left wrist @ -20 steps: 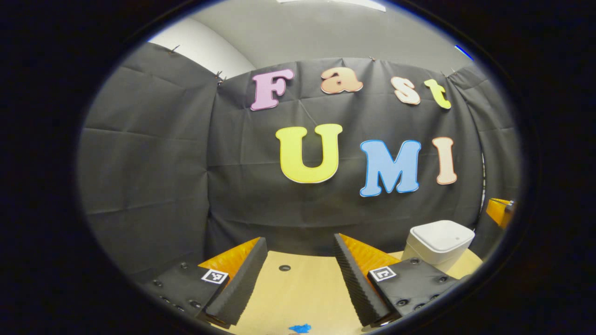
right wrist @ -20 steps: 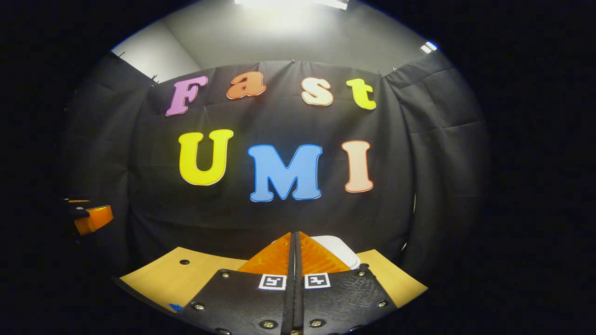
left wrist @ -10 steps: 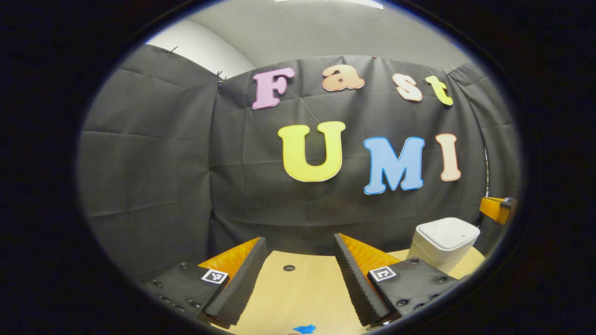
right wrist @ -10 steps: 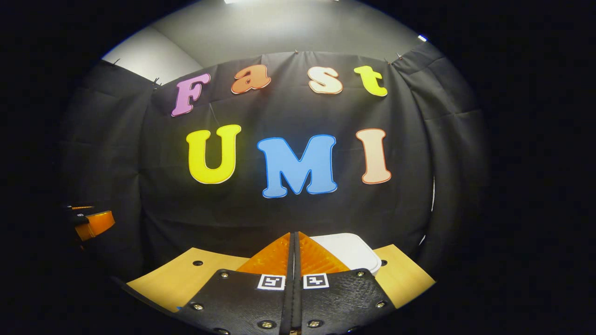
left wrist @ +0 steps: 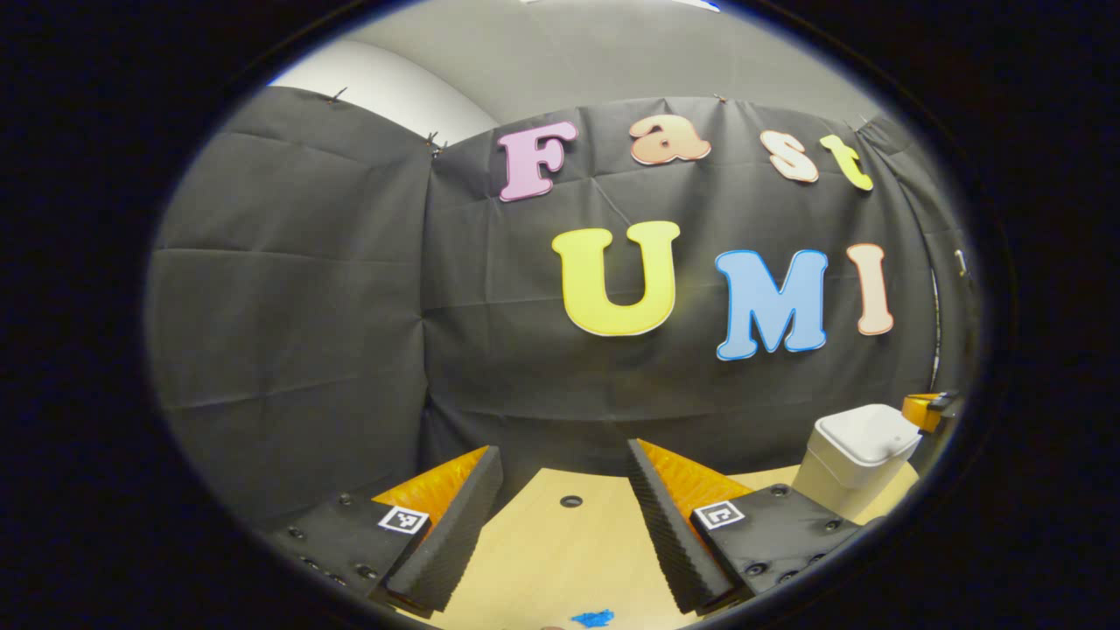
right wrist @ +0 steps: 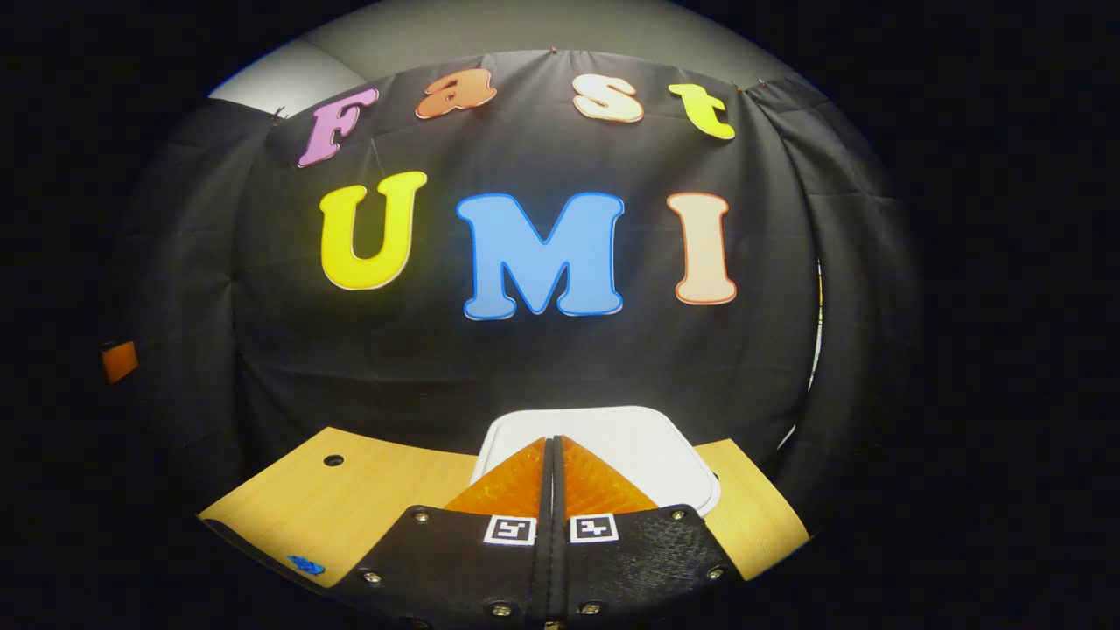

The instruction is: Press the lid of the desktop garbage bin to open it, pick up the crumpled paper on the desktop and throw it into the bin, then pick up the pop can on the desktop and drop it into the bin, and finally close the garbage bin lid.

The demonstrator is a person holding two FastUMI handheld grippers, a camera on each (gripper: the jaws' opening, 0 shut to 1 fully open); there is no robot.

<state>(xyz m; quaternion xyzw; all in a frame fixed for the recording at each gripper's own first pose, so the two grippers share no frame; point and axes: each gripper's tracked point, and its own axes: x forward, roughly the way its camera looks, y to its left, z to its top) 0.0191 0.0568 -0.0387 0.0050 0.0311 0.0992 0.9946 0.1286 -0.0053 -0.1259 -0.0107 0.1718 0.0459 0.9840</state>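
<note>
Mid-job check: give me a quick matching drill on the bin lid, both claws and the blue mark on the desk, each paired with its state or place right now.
Things:
1. bin lid
2. left claw
3. right claw
4. blue mark

States or places:
A. fingers spread apart, nothing between them
B. on the desk, near the desk's edge
C. white, down flat on the bin
D. fingers pressed together, tips in front of the lid

Pairs: 1-C, 2-A, 3-D, 4-B

both views low, facing wall, sharing bin
</note>
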